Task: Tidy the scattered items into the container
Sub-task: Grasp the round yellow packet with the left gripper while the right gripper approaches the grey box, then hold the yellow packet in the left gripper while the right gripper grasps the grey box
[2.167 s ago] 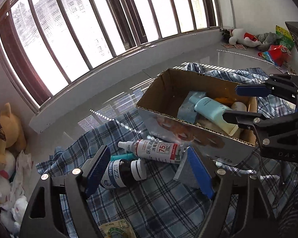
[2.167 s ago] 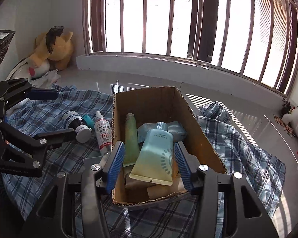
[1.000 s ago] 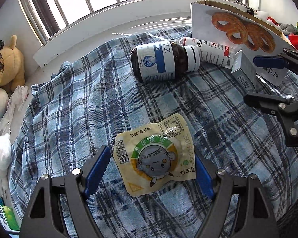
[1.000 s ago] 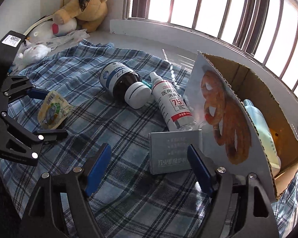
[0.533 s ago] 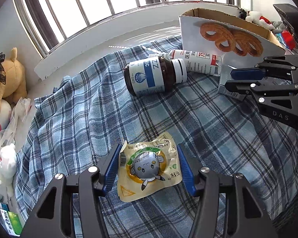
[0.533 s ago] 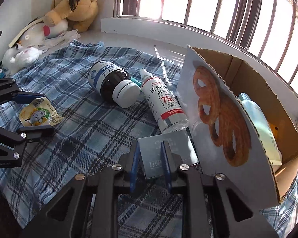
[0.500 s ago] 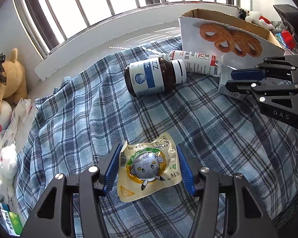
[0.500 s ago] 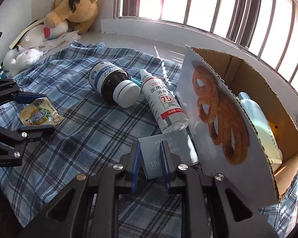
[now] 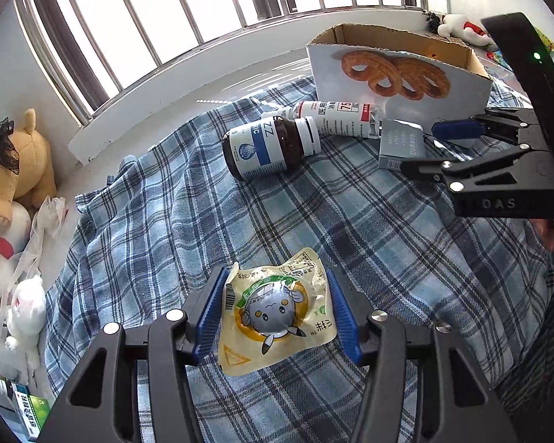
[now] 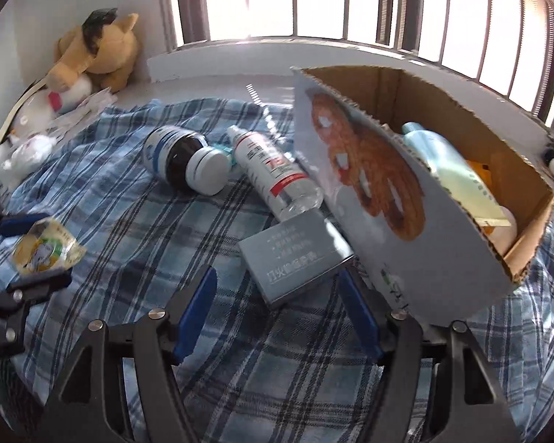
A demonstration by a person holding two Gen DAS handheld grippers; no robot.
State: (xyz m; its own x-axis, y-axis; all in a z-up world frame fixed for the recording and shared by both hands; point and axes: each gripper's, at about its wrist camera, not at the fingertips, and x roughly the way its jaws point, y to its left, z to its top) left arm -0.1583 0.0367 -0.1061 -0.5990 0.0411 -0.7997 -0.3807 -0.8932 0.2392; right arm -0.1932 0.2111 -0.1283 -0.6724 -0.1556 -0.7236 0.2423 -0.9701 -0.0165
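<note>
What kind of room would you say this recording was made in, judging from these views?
Probably a home bay-window ledge, perhaps a bedroom's: barred windows curve around a pale sill, a plaid cloth is spread over it, and plush toys sit in the corner.

right tongs point(image 10: 277, 310) have opened, releasing the grey box point(image 10: 295, 254).

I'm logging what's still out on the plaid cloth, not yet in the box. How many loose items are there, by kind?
Bottles: 2, a brown jar and a spray bottle
Pouches: 1, the yellow pouch between the left gripper pads
Small boxes: 1, the grey box
Teal item behind the bottles: 1, mostly hidden
Total: 5
</note>
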